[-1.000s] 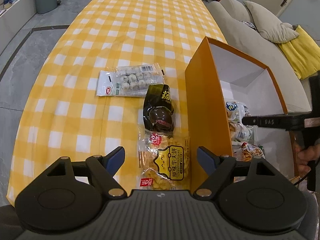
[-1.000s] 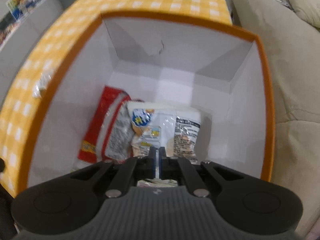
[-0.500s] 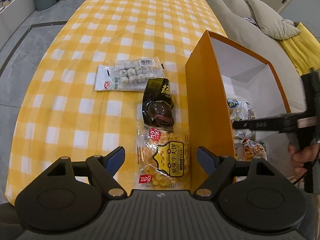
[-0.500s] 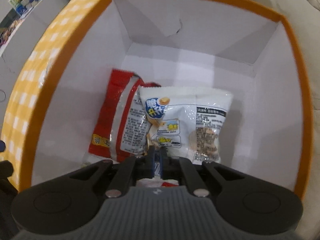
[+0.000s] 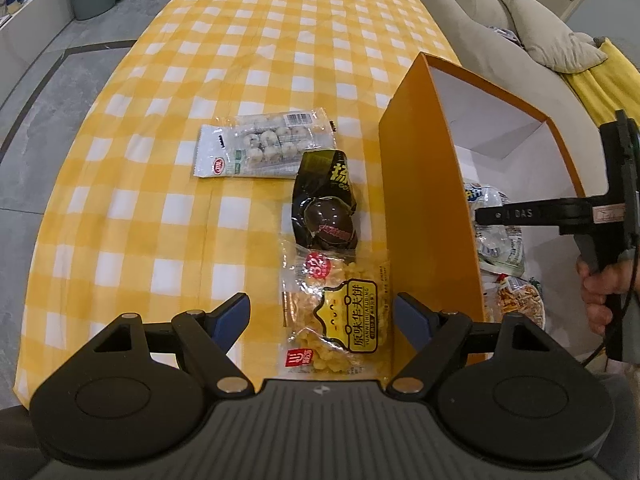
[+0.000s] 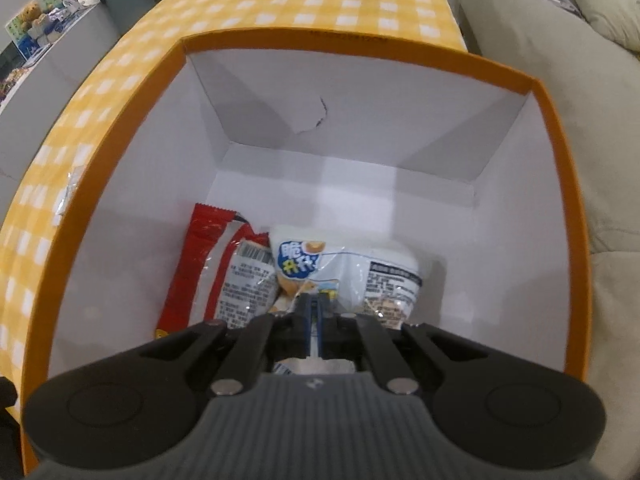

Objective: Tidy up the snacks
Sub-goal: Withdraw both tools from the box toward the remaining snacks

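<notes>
Pinched tight, the right gripper (image 6: 315, 312) has its blue-padded fingers (image 6: 307, 322) pressed on the edge of a white plastic snack bag with blue lettering (image 6: 352, 270), which hangs inside the tall orange cardboard box with white walls (image 6: 120, 216). Beside that bag, toward the box's left wall, lies a red foil packet (image 6: 200, 256). The left gripper (image 5: 322, 316) hovers spread wide, empty, above a clear bag of yellow puffed pieces (image 5: 340, 312) at the near edge of the yellow-and-white checked tablecloth (image 5: 160, 160) (the bag lies just beside the box's outer wall). Farther along sits a glossy black pouch (image 5: 326, 204), then a clear white-ended pack of pale round sweets (image 5: 262, 146) at its far end.
</notes>
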A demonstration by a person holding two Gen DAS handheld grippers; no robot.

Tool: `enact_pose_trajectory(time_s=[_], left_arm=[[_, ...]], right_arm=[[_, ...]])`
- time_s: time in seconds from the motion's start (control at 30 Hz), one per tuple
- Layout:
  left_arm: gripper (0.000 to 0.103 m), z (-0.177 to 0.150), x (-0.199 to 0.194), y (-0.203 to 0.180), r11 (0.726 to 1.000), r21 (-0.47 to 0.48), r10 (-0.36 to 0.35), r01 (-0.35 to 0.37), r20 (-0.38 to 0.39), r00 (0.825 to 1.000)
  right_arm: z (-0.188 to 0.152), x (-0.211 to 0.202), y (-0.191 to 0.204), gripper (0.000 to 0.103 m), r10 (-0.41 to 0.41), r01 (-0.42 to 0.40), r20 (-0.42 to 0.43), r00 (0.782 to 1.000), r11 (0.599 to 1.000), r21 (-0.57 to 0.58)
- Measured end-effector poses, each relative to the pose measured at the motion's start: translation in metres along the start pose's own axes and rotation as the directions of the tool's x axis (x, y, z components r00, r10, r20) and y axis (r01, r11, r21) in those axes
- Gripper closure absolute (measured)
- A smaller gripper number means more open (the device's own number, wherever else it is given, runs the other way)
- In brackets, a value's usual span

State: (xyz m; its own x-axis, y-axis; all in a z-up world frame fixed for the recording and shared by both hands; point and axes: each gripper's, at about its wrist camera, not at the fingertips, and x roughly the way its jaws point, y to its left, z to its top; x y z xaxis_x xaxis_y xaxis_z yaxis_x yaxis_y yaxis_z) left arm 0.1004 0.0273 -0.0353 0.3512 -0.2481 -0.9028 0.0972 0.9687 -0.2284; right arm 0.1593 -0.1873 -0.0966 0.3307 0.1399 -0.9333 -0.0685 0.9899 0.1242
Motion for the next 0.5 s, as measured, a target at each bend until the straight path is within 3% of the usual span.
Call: enact_pose_trajectory(time_s=[0.1, 0.33, 0.37, 0.43, 0.47, 0.5], left_arm=[[0.008, 0.001, -0.001, 0.002, 1.0, 0.001, -0.011, 0.011, 0.001, 1.0], [0.008, 0.001, -0.012, 0.008, 1.0, 0.002, -0.028, 0.028, 0.017, 0.999], [0.008, 0.0, -0.015, 0.01, 1.0, 0.006, -0.028, 0.028, 0.023, 0.999], [0.008, -0.002, -0.019, 0.015, 1.0, 0.009, -0.028, 0.028, 0.03, 0.999], [0.008, -0.004, -0.02, 0.018, 1.0, 0.007, -0.028, 0.028, 0.033, 0.999], [0.008, -0.005, -0.022, 0.023, 1.0, 0.003, -0.027, 0.027, 0.034, 0.999]], right_arm=[[-0.002, -0.003, 0.0, 0.103, 0.0, 0.0, -0.001, 1.0, 1.0, 0.003], [-0.015, -0.054, 0.018, 0.095, 0.001, -0.001, 0.11, 0.994, 1.0, 0.006], [-0.018, -0.063, 0.025, 0.091, 0.009, -0.008, 0.125, 0.992, 1.0, -0.002], [-0.022, -0.079, 0.037, 0.074, 0.022, -0.018, 0.148, 0.989, 1.0, -0.025], [-0.024, -0.087, 0.045, 0.058, 0.026, -0.019, 0.156, 0.987, 0.999, -0.041], [-0.027, -0.095, 0.054, 0.049, 0.027, -0.018, 0.163, 0.986, 0.998, -0.058]])
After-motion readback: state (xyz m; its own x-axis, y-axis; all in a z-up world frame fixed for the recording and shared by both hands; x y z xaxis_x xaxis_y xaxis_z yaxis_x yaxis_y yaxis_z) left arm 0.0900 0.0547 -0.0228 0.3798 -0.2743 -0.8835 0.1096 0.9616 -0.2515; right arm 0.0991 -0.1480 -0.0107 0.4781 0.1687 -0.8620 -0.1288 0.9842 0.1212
